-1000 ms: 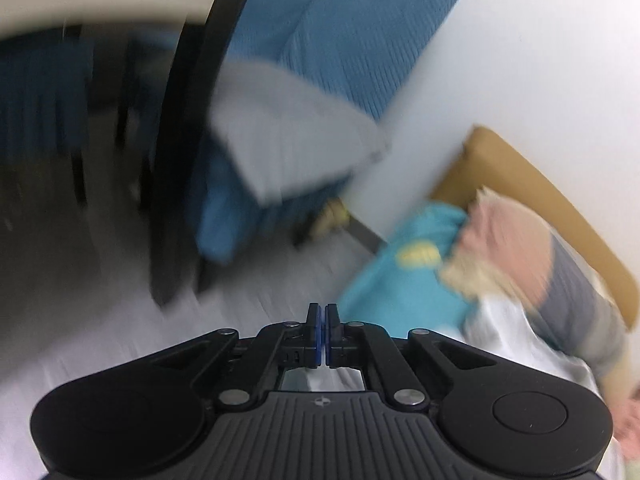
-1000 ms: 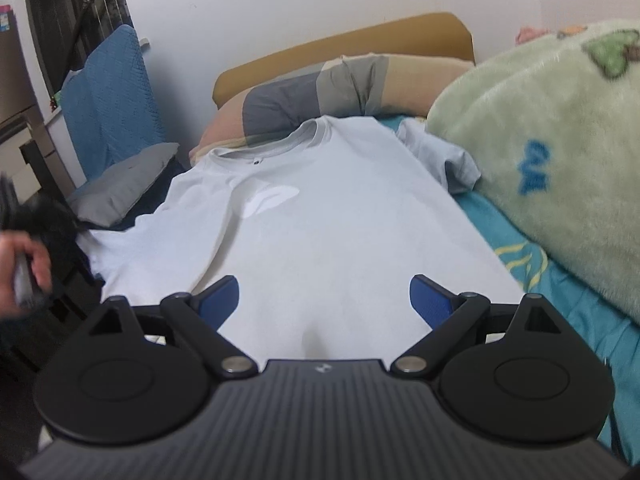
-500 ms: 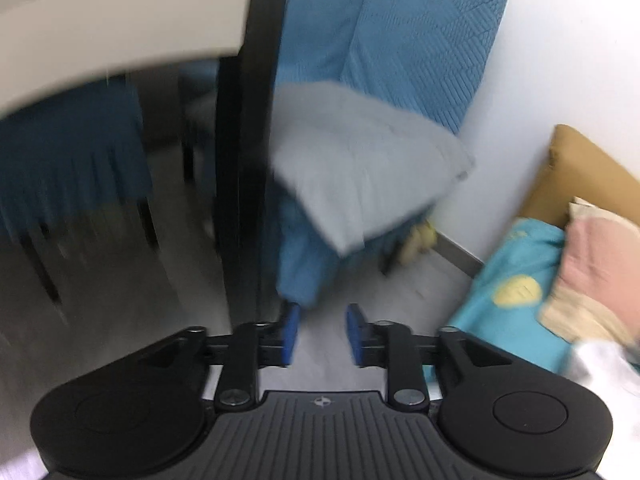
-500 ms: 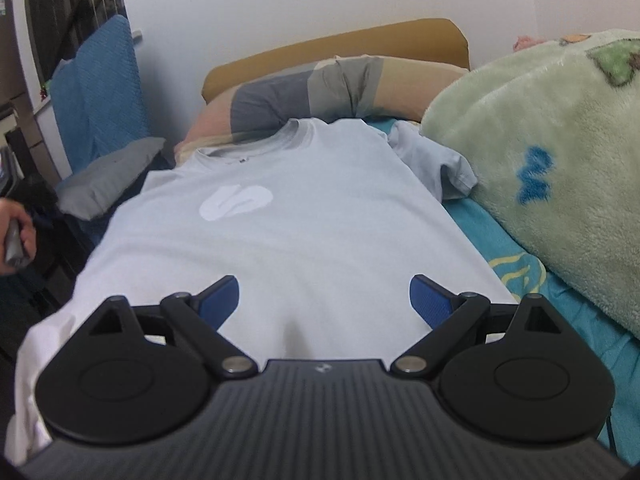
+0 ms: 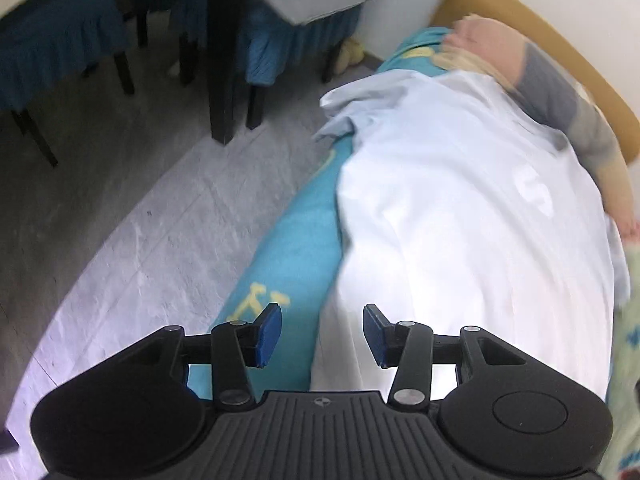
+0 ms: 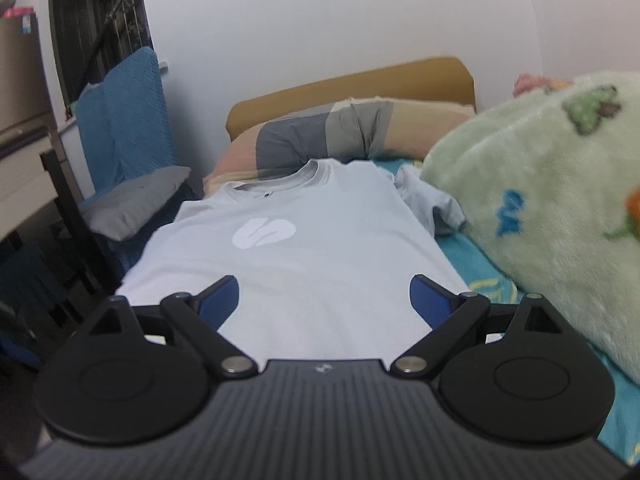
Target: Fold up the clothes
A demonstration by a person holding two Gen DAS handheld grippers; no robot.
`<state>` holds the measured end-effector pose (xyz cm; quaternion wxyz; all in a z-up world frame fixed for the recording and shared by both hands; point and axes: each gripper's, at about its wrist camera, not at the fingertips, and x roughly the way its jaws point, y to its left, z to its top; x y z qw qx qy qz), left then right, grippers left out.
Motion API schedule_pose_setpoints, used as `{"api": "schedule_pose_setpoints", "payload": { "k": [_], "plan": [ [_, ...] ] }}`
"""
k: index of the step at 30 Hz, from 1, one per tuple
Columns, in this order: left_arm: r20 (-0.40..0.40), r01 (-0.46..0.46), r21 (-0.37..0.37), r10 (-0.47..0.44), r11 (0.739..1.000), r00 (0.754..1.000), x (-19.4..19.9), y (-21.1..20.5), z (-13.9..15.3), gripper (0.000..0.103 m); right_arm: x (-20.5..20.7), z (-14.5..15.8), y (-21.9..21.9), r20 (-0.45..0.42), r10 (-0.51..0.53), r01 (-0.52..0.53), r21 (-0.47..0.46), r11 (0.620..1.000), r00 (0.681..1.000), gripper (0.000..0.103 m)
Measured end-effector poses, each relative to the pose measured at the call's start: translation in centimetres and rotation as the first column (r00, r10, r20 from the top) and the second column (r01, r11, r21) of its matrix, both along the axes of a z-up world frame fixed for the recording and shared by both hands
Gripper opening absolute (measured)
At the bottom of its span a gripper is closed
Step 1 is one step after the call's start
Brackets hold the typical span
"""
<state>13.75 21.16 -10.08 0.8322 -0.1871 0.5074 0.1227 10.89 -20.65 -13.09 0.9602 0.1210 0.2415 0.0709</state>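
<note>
A white T-shirt (image 6: 320,264) with a white logo on the chest lies flat, face up, on the teal bed sheet (image 6: 476,252), collar toward the pillow. It also shows in the left wrist view (image 5: 460,216), its left sleeve bunched at the bed's edge. My left gripper (image 5: 322,334) is open and empty, above the shirt's lower left hem at the bed's side. My right gripper (image 6: 324,300) is open and empty, above the shirt's bottom hem.
A striped pillow (image 6: 352,132) and brown headboard (image 6: 352,84) lie at the bed's head. A green fleece blanket (image 6: 552,200) is piled to the right. A blue-covered chair (image 6: 124,128) with a grey cushion and dark table legs (image 5: 224,52) stand left over grey floor.
My left gripper opened from shut and swung from the chair toward the bed and shirt. The shirt's left side now lies flat. My right gripper stayed open, moving slightly.
</note>
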Motion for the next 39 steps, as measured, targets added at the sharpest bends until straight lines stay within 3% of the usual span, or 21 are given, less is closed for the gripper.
{"api": "schedule_pose_setpoints", "payload": {
  "k": [3,6,12,17,21,25,28,31,35,38,39],
  "plan": [
    [-0.036,0.073,-0.039,-0.075,0.997,0.997,-1.1,-2.4,-0.6,0.045,-1.4,0.2,-1.5,-0.048,-0.012,0.013,0.031,0.999,0.999,0.094],
    [-0.083,0.165,-0.032,-0.167,0.986,0.982,-1.5,-4.4,-0.9,0.046,-2.6,0.2,-2.7,-0.106,-0.037,0.042,0.051,0.998,0.994,0.094],
    [-0.246,0.258,0.069,-0.234,0.964,0.941,-2.3,-6.6,-4.1,0.049,-3.2,0.3,-3.3,-0.113,-0.084,0.086,0.012,0.996,0.990,0.094],
    [-0.224,0.255,0.076,-0.233,0.964,0.946,-2.8,-6.6,-3.9,0.049,-3.1,-0.2,-3.6,-0.125,-0.095,0.095,-0.005,0.995,0.988,0.094],
    [-0.211,0.273,0.055,-0.256,0.961,0.944,-2.8,-6.4,-3.4,0.006,-2.8,-0.1,-3.7,-0.124,-0.079,0.082,0.020,0.996,0.989,0.094],
    [-0.192,0.237,0.016,-0.230,0.971,0.954,-3.1,-4.0,-2.5,0.005,-2.6,0.1,-3.7,-0.112,-0.069,0.075,0.047,0.996,0.991,0.094],
    [-0.197,0.243,-0.050,-0.248,0.969,0.949,-3.4,-1.9,-1.7,0.005,-2.5,0.2,-3.8,-0.107,-0.068,0.075,0.061,0.995,0.992,0.094],
    [-0.235,0.244,-0.040,-0.246,0.969,0.940,-3.6,-0.1,-2.2,0.005,-2.3,0.3,-4.0,-0.101,-0.074,0.083,0.082,0.993,0.992,0.094],
    [-0.270,0.287,-0.005,-0.278,0.958,0.922,-3.3,-0.8,-3.6,0.005,-1.8,0.4,-4.3,-0.090,-0.087,0.095,0.090,0.991,0.992,0.094],
    [-0.226,0.364,0.007,-0.353,0.931,0.908,-3.1,-2.8,-3.2,0.018,-1.8,0.5,-4.4,-0.079,-0.090,0.096,0.081,0.992,0.993,0.094],
    [-0.216,0.379,0.016,-0.367,0.925,0.905,-3.1,-3.4,-2.9,0.030,-1.8,0.7,-4.3,-0.071,-0.089,0.094,0.070,0.993,0.994,0.094]
  ]
}}
